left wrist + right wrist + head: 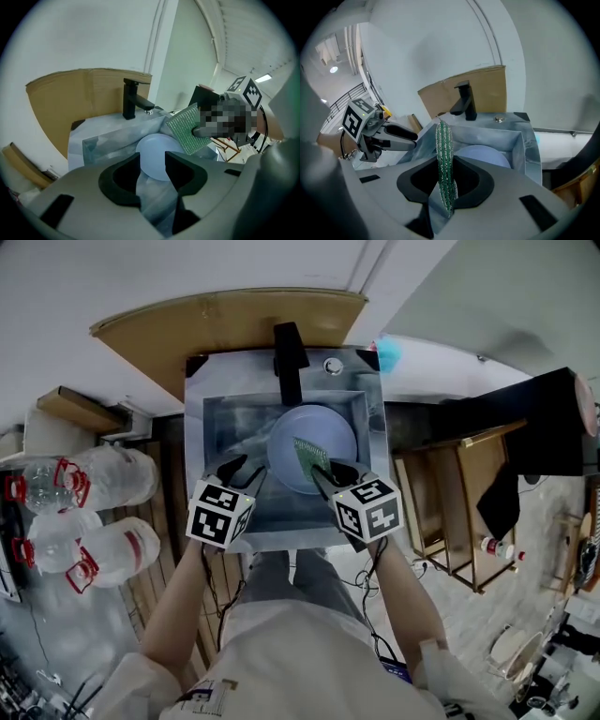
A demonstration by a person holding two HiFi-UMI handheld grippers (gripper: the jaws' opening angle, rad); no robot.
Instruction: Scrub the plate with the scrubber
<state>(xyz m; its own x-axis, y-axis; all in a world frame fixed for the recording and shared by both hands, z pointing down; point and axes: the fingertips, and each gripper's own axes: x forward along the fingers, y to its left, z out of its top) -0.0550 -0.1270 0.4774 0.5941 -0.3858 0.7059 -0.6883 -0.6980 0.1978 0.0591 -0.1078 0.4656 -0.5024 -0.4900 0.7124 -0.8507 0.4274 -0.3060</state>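
**A:** What does the right gripper (446, 187) have?

**B:** The green scrubber (442, 140). Its jaws are clamped on the near end of the pad, which stands on edge. The pad's long axis runs away from the jaws, toward the far side.

**A:** And the plate (328, 427)?

**B:** It lies flat in the sink (217, 418), just on the near side of the black faucet (288, 357). In the head view the free end of the scrubber hangs over the plate's middle, a little toward its near side. So the plate is directly ahead of the pad and below it. I can't tell whether the two are touching.

**A:** What about the left gripper (153, 164)?

**B:** Its jaws stand wide apart with nothing gripped. The plate shows through the gap, but farther off. In the head view its tips sit just beside the plate's near-left edge, over the sink floor.

**A:** Which hand is closer to the plate, then?

**B:** The right. Its pad is already over the plate, while the left is off to the side. My guess is that the pad must go down and lie flatter, since on edge little of it would scrub. The left seems placed to steady the rim.
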